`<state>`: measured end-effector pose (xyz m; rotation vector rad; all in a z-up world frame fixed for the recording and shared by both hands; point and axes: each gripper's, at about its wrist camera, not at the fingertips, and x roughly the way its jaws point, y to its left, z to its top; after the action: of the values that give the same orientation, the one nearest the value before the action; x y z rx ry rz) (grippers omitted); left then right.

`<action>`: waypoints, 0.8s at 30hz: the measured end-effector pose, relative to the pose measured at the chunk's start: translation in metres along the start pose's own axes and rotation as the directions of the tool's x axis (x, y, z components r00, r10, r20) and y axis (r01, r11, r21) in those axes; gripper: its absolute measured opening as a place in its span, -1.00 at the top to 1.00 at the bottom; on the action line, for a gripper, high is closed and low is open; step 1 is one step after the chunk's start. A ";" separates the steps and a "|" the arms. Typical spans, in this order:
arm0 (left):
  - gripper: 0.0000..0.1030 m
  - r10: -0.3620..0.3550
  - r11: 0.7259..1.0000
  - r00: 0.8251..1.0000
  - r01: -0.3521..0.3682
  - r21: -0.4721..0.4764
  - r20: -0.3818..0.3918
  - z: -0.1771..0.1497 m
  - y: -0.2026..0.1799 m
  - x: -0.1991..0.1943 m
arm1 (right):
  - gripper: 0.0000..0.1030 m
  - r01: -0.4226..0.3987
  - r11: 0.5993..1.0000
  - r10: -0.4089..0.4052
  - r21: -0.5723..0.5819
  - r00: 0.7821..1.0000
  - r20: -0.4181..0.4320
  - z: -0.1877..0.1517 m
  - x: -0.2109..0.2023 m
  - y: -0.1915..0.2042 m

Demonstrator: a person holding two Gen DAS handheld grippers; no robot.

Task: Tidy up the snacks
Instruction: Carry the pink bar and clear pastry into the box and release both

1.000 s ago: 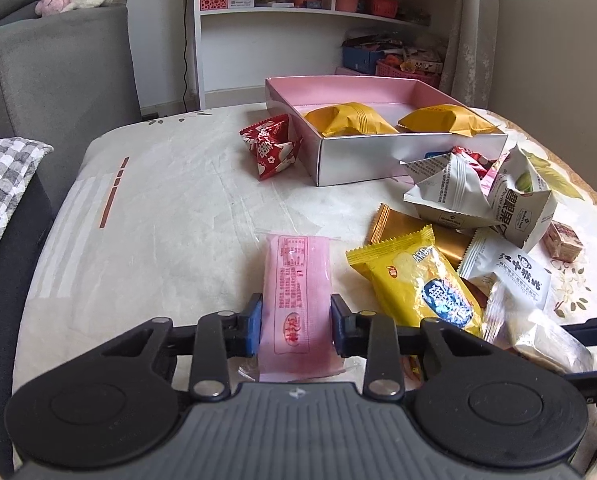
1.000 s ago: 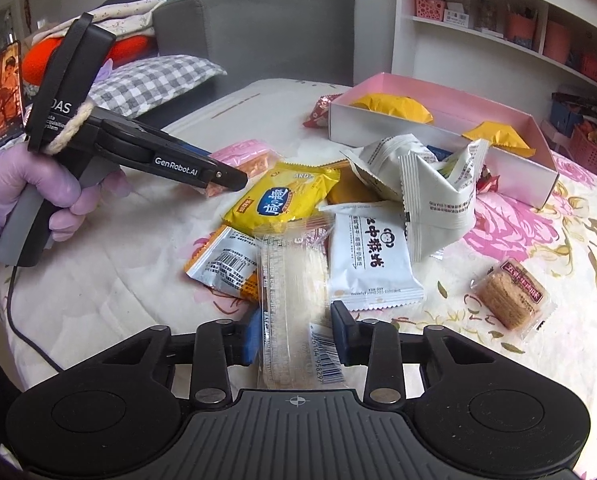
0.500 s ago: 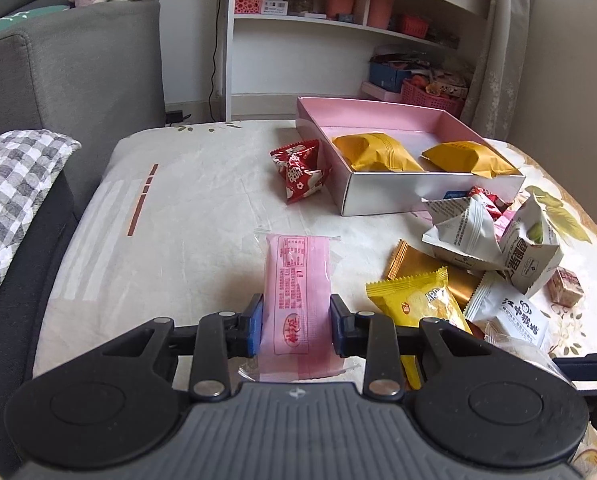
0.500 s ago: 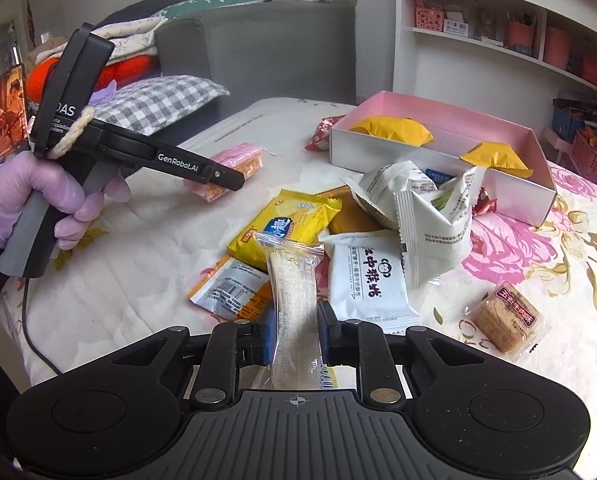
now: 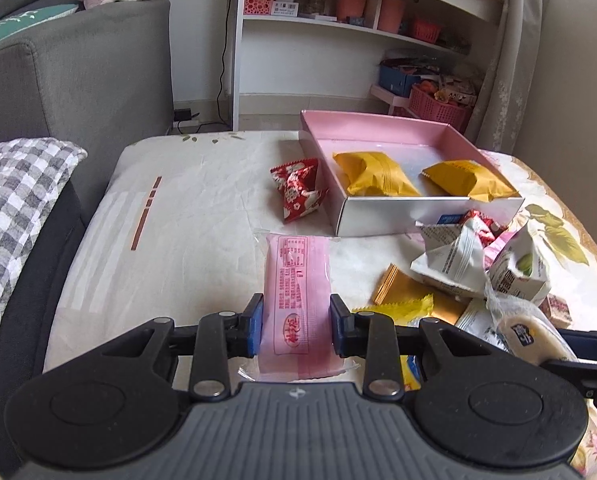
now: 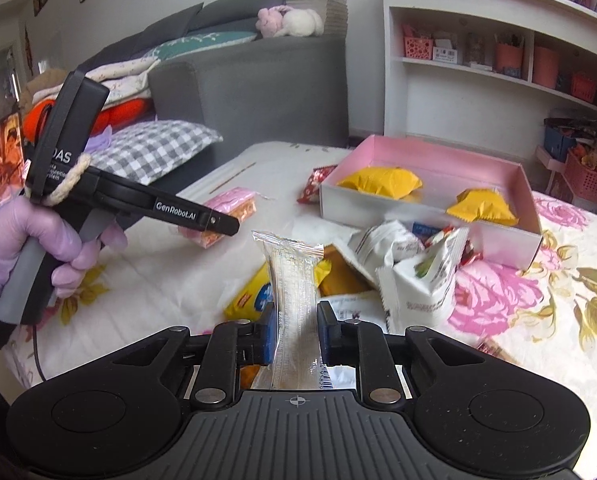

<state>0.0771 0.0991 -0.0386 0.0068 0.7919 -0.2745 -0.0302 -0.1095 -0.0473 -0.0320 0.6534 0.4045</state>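
Reading "GenRobot.AI" in white, the black left gripper [image 6: 218, 222] pinches a flat pink red-printed snack packet [image 5: 298, 300]; the right gripper [image 6: 297, 334] clamps a clear crinkled wafer packet [image 6: 294, 280] above scattered snacks before the pink-lined box [image 6: 438, 160].

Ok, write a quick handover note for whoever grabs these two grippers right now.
Left gripper: shut on the pink wafer pack, held above the cloth.
Right gripper: shut on the clear cracker pack, held above the pile.
Pink box: holds two yellow packets.
Left to do: box both held packs, then the red packet beside the box and the loose pile in front of it.
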 end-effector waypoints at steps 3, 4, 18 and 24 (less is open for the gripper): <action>0.43 -0.001 1.000 1.000 0.001 0.003 0.016 0.007 -0.004 0.000 | 0.62 0.010 1.000 -0.011 0.015 1.000 0.029 0.010 -0.002 -0.006; 0.43 -0.003 1.000 1.000 0.003 -0.001 0.018 0.009 -0.005 0.001 | 0.62 0.016 1.000 -0.017 0.020 0.999 0.038 0.014 -0.004 -0.008; 0.43 -0.061 0.997 0.997 0.063 -0.048 0.042 0.046 -0.043 0.026 | 0.62 0.165 0.969 -0.190 0.183 0.973 0.133 0.060 0.005 -0.079; 0.43 -0.082 0.992 0.995 0.086 -0.093 0.049 0.060 -0.058 0.043 | 0.62 0.219 0.942 -0.256 0.255 0.959 0.124 0.068 0.019 -0.112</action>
<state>0.1335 0.0265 -0.0209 -0.1226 0.7606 -0.3155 0.0649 -0.1957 -0.0153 0.1478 0.5326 0.0908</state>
